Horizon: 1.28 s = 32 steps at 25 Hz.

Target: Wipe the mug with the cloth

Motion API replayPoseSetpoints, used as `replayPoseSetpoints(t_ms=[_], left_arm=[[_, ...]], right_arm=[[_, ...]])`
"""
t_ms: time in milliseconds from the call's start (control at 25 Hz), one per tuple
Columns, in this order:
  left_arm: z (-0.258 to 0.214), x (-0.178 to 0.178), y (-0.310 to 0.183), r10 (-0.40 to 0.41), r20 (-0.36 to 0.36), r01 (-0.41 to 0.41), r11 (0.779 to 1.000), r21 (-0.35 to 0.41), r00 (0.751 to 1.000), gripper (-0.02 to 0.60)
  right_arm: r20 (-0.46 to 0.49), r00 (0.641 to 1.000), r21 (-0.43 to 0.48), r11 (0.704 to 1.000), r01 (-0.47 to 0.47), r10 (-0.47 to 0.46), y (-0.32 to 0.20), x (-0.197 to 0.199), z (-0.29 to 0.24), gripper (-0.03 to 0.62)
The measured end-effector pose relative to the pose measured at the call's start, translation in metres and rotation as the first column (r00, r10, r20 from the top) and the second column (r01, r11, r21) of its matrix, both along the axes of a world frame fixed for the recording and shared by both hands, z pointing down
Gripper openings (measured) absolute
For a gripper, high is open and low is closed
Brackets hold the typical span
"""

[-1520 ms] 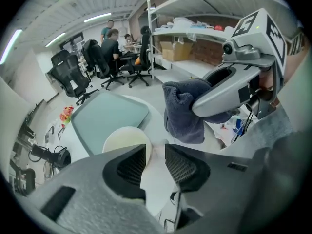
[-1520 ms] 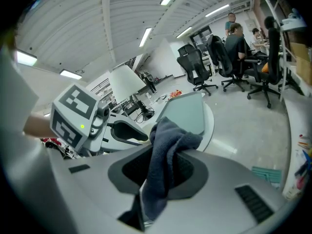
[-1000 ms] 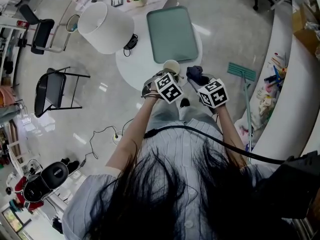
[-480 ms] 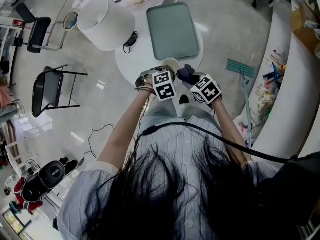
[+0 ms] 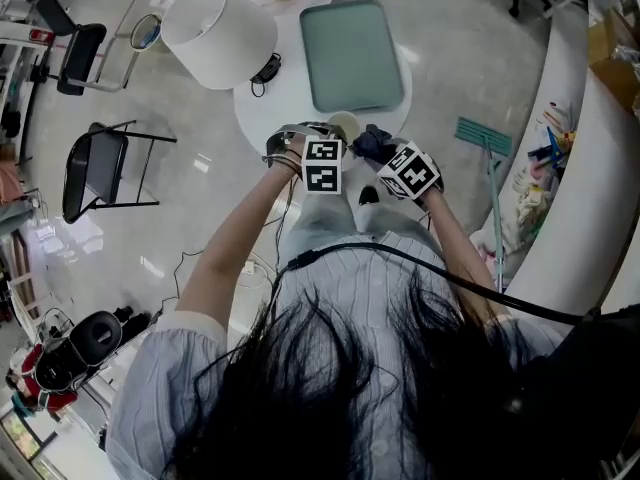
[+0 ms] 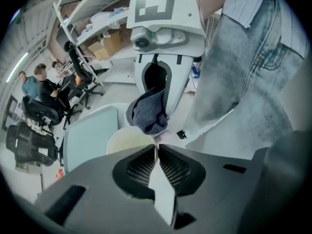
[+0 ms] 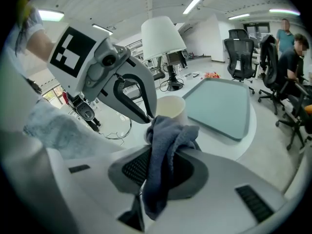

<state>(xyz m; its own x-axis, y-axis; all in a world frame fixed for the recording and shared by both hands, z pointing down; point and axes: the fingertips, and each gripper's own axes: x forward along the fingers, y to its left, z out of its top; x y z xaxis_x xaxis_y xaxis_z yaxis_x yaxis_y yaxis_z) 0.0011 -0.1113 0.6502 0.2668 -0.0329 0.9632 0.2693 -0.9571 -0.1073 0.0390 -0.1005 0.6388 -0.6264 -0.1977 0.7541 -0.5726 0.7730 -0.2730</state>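
**Q:** Claw states?

**A:** My left claw (image 6: pixel 156 149) is pressed together on the mug (image 6: pixel 127 141). A pale strip of the mug runs down between the jaws; wall or handle, I cannot tell which. My right claw (image 7: pixel 168 143) pinches the cloth (image 7: pixel 168 155), which is dark blue-grey and bunched. It spills out above the jaws and hangs out below them.

**Q:** Where is the mug?

**A:** In the head view it is at the 6 o'clock edge of the round white table (image 5: pixel 262 108), just past both marker cubes. The mug is cream, with its mouth open upward. I cannot tell whether it rests on the table or is held just off it.

**Q:** How do cloth and mug sit relative to each other?

**A:** They are touching. In the head view the cloth sits at 4 o'clock of the mug. In the right gripper view the wad bears on the mug's side just under the rim, right beside my left claw's tips.

**Q:** What else is on the table?

**A:** A pale green tray (image 5: pixel 355 56) lies flat at 12 o'clock of the mug. A white lamp shade (image 5: pixel 218 33) is at 10 o'clock, well apart from it.
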Motion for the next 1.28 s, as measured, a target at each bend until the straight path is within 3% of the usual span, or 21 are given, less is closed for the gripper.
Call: replayPoseSetpoints(t_ms=[120, 320, 440, 520, 720, 800, 880, 960, 1040, 1120, 1200, 1280], left_arm=[[0.002, -0.007, -0.003, 0.129, 0.064, -0.131, 0.991, 0.030, 0.990, 0.041], [0.005, -0.017, -0.010, 0.329, 0.161, -0.343, 0.936, 0.073, 0.931, 0.040], [0.006, -0.020, -0.013, 0.381, 0.173, -0.398, 0.914, 0.080, 0.908, 0.040], [0.007, -0.020, -0.012, 0.362, 0.161, -0.377, 0.923, 0.077, 0.918, 0.040], [-0.003, -0.014, -0.007, 0.160, 0.047, -0.161, 0.987, 0.008, 0.986, 0.079], [-0.011, -0.014, -0.010, 0.048, 0.014, -0.048, 0.999, -0.013, 0.999, 0.118], [-0.021, -0.013, -0.015, -0.118, -0.034, 0.117, 0.993, -0.030, 0.992, 0.119], [-0.031, -0.013, -0.021, -0.332, -0.090, 0.326, 0.943, -0.070, 0.939, 0.118], [-0.042, -0.009, -0.024, -0.509, -0.144, 0.493, 0.860, -0.131, 0.849, 0.118], [-0.046, -0.005, -0.022, -0.613, -0.173, 0.587, 0.789, -0.181, 0.771, 0.118], [-0.041, -0.002, -0.020, -0.652, -0.175, 0.626, 0.758, -0.184, 0.737, 0.118], [-0.035, 0.001, -0.019, -0.650, -0.172, 0.633, 0.760, -0.148, 0.740, 0.118]], right_arm=[[-0.006, 1.000, 0.003, 1.000, -0.014, 0.014, -0.004, 0.003, 0.002, 0.086], [-0.010, 0.999, 0.015, 0.999, -0.048, 0.048, -0.014, 0.007, 0.001, 0.086], [-0.010, 0.996, 0.018, 0.996, -0.084, 0.084, -0.019, 0.008, 0.002, 0.086], [-0.004, 0.994, 0.013, 0.994, -0.106, 0.106, -0.020, 0.008, 0.002, 0.086], [0.008, 0.993, 0.004, 0.993, -0.116, 0.116, -0.015, 0.004, 0.002, 0.086], [0.014, 0.992, 0.000, 0.992, -0.127, 0.127, -0.015, 0.005, 0.002, 0.086], [0.027, 0.989, -0.007, 0.989, -0.144, 0.145, -0.015, 0.005, 0.001, 0.086], [0.041, 0.987, -0.012, 0.987, -0.158, 0.158, -0.015, 0.004, 0.000, 0.086], [0.048, 0.985, -0.014, 0.986, -0.166, 0.167, -0.015, 0.004, -0.001, 0.086], [0.050, 0.984, -0.016, 0.985, -0.171, 0.172, -0.016, 0.005, -0.001, 0.086], [0.052, 0.983, -0.020, 0.984, -0.176, 0.177, -0.017, 0.004, -0.001, 0.086], [0.055, 0.982, -0.027, 0.983, -0.182, 0.183, -0.017, 0.004, 0.000, 0.086]])
